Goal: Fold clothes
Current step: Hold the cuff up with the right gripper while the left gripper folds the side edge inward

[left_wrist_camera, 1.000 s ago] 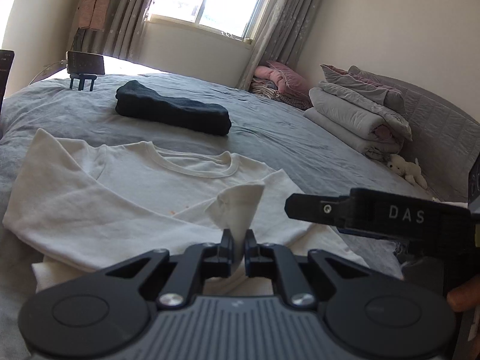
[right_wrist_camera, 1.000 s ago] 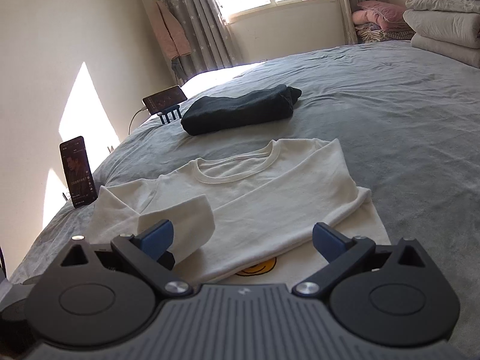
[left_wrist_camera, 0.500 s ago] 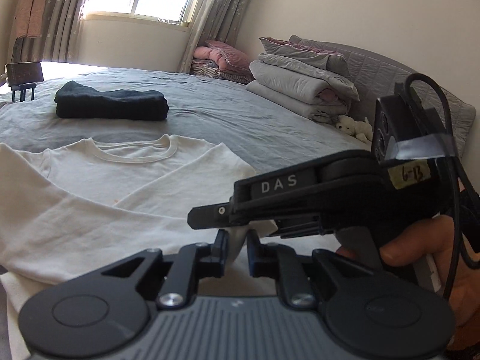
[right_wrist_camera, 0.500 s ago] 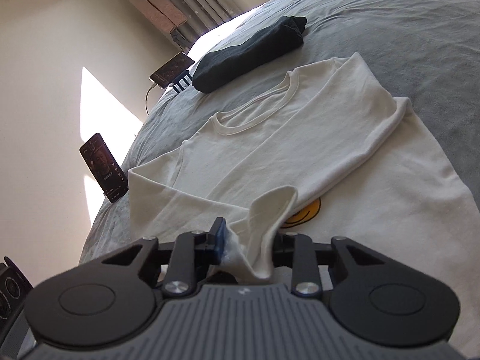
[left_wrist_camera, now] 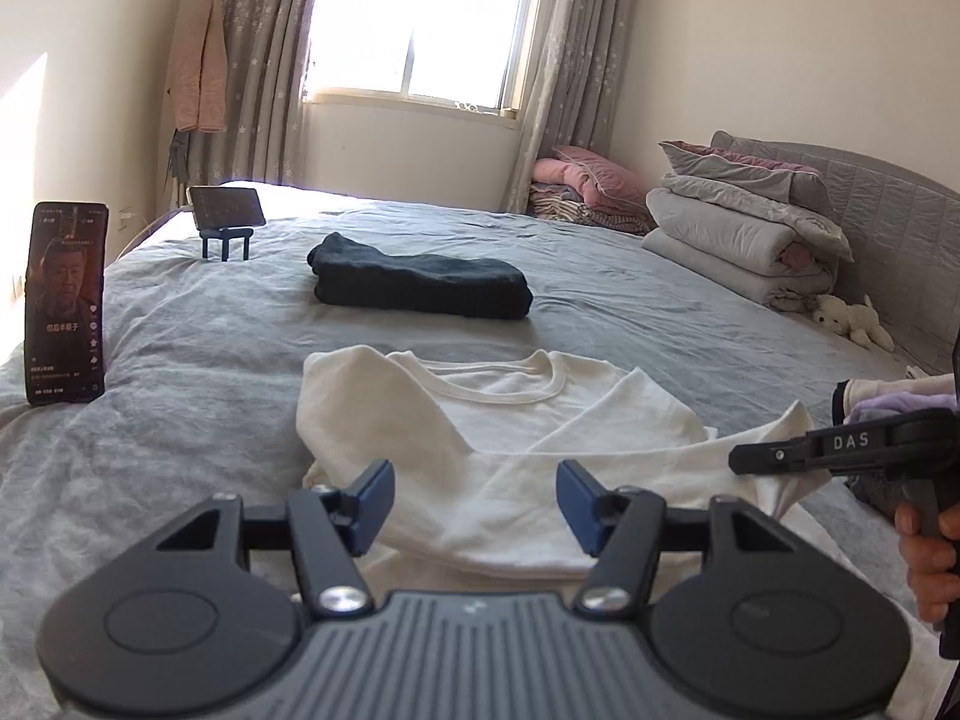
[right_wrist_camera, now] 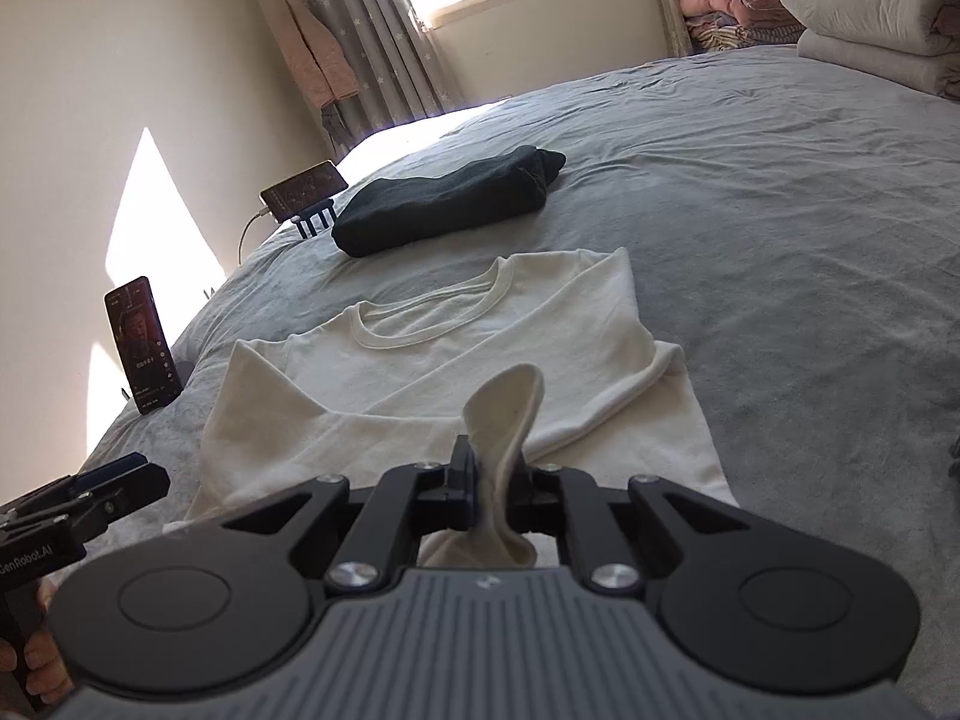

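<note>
Cream long-sleeve shirt (left_wrist_camera: 528, 414) lies flat on the grey bed (left_wrist_camera: 600, 276), neckline toward the window (left_wrist_camera: 414, 18), both sleeves folded in across the chest. Left tool (left_wrist_camera: 474, 501) hovers over the shirt's lower part, blue pads spread apart, nothing between them; its jaws have just been opening. Same tool shows at the lower left edge of the right wrist view (right_wrist_camera: 114, 480), beside the shirt's edge, not touching the cloth as far as I can tell. Right tool (right_wrist_camera: 492, 486) has its jaws pressed together, pinching a cuff (right_wrist_camera: 507, 420) of the shirt's sleeve; the cuff stands up as a loop between the fingers. From the left wrist view the right tool (left_wrist_camera: 750, 459) comes in from the right with cloth bunched at its tip, a hand (left_wrist_camera: 927, 558) gripping the handle.

Dark folded garment (left_wrist_camera: 420, 285) sits on the bed beyond the shirt, well apart from it. Phone (left_wrist_camera: 65, 303) stands upright at the bed's left edge with its screen lit. Second phone (left_wrist_camera: 227, 208) rests tilted on a small blue stand (left_wrist_camera: 225, 240) near the far left corner of the bed, just beside the dark garment in the right wrist view. Folded grey duvets (left_wrist_camera: 744, 234) are stacked against the padded headboard (left_wrist_camera: 888, 210) on the right, a white plush toy (left_wrist_camera: 852, 318) lies below them. Pink pillows (left_wrist_camera: 582, 177) are piled near the curtain (left_wrist_camera: 558, 60). Pink garment (left_wrist_camera: 198, 72) hangs by the left curtain. Small pile of pale and lilac cloth (left_wrist_camera: 888, 396) sits at the right edge behind the right tool.
</note>
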`<move>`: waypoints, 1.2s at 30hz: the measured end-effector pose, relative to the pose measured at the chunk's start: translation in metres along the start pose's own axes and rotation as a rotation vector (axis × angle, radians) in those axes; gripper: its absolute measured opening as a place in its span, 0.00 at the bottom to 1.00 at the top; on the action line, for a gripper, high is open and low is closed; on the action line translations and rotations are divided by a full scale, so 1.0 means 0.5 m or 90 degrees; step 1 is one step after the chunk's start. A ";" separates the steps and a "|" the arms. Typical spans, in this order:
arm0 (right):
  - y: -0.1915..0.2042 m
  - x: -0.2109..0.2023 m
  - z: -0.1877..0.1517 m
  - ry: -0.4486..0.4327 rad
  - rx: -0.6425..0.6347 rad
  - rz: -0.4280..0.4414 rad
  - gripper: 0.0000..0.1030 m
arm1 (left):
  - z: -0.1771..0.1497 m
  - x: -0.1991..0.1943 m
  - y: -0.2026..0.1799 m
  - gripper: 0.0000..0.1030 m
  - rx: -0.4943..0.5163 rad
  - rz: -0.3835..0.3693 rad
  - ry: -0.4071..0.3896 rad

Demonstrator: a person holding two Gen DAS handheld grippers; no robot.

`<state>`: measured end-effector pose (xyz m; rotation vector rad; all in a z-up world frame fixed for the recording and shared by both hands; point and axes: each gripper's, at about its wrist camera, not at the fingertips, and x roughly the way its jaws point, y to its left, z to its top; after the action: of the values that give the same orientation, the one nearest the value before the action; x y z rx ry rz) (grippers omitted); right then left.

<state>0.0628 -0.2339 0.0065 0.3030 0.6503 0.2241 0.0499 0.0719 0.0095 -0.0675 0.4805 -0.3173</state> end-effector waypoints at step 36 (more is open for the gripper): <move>-0.034 0.018 -0.013 0.008 -0.128 -0.118 0.11 | -0.033 0.161 0.122 0.10 -0.421 0.032 0.062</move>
<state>0.0678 -0.2455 -0.0091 0.0474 0.6584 0.1121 0.1269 0.1046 -0.0494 -0.6842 0.6677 -0.1022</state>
